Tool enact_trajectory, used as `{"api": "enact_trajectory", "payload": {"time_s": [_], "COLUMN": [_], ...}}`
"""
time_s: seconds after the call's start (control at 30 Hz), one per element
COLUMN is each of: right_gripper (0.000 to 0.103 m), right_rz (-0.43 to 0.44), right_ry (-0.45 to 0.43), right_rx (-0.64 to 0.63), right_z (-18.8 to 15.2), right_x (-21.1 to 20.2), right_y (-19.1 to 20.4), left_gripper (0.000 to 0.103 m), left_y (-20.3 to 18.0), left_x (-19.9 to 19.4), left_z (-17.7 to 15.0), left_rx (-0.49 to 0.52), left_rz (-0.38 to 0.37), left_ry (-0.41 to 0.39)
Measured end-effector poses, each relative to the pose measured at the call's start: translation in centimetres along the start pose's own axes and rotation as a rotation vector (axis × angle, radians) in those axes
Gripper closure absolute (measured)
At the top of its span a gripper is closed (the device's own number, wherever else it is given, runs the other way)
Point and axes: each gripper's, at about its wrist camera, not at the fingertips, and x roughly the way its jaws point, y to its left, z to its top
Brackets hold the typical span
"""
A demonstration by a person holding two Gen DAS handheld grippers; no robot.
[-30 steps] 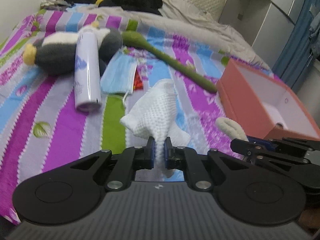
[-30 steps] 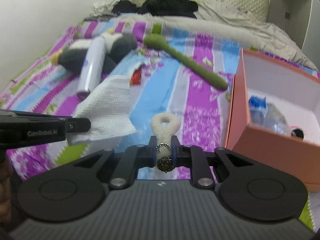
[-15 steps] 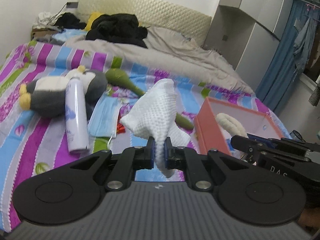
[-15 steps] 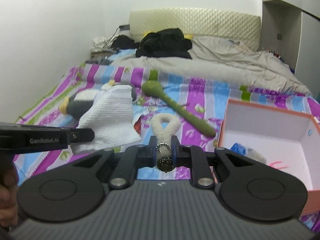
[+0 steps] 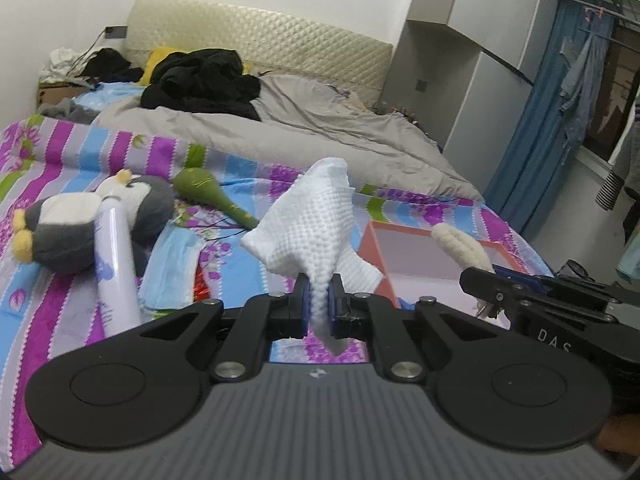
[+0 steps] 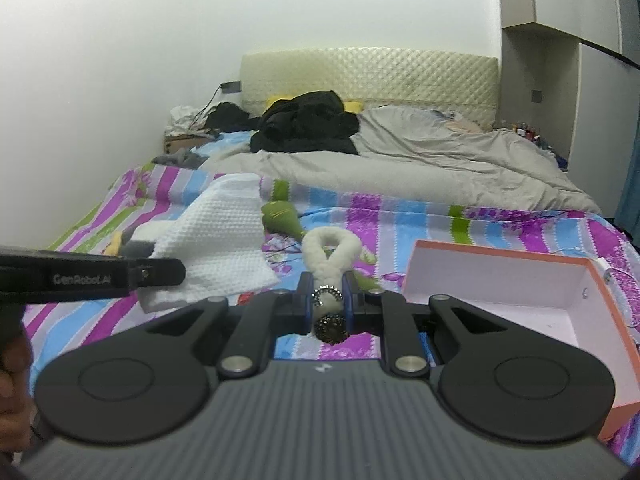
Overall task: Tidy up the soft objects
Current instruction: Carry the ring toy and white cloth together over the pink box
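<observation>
We hold two soft things above the striped bed.
Left gripper (image 5: 319, 304) pinches a white waffle cloth (image 5: 308, 224); right gripper (image 6: 328, 307) pinches a fleecy cream loop (image 6: 330, 254), the orange box (image 6: 616, 304) to its right.

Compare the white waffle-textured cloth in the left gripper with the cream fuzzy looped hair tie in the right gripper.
The white waffle-textured cloth is a broad, flat sheet, bunched where it is pinched; the cream fuzzy looped hair tie is a narrow plush band forming a loop. The cloth is plain, with a woven grid; the hair tie is fleecy and carries a beaded ring and dark ornament. Both are soft, pale, and held up above the bed: cloth in the left gripper, tie in the right gripper.
</observation>
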Motion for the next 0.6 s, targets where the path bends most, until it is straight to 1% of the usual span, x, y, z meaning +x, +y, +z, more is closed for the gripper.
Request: {"api": "enact_trajectory", "payload": {"time_s": [0.2,0.33,0.53,0.6], "right_gripper": [0.084,0.084,0.084,0.084], "right_rz": [-0.026,-0.069,-0.124,-0.151], "right_ry": [-0.023,-0.022,0.045,0.08], "right_rx": [0.024,0.04,0.111,0.13], "right_z": [0.5,0.4,0.3,0.2], "right_x": [-0.7,-0.9,0.1,0.7], "right_y": [-2.7,-4.9,-9.7,-11.2], "left_gripper": [0.092,0.092,0.092,0.092], "left_y": [-3.1,-5.3,-8.1,-9.2], "left_x": [1.4,3.6,8.3,10.2], "left_z": [1.1,1.3,2.0,2.3], "left_rx": [0.031,0.061,0.059,0.061], "left_rz": [-0.033,-0.072,-0.142,-0.165], "left_ry": [-0.002,0.025,0.096,0.128]}}
